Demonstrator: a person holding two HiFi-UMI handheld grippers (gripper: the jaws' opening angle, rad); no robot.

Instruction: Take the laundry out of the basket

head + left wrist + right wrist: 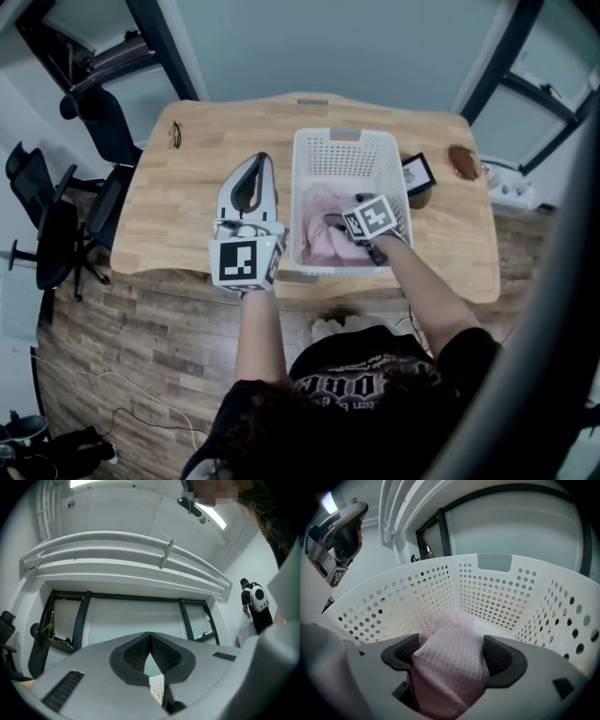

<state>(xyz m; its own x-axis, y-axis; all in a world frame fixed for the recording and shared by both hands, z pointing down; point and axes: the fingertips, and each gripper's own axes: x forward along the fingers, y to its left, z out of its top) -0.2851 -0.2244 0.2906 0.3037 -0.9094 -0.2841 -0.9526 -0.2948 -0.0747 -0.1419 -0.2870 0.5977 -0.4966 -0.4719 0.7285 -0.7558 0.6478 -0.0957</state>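
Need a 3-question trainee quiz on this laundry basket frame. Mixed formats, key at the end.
1. True or false: the left gripper is clamped on a piece of laundry.
2. What sits between the jaws of the right gripper? A: the pink waffle cloth; B: a black sock; C: nothing.
3. Fill the blank (inside/outside): in the head view, the left gripper is ____ the white basket.
Key: 1 false, its jaws are together with nothing between them. 2 A. 3 outside, over the wooden table to the basket's left.
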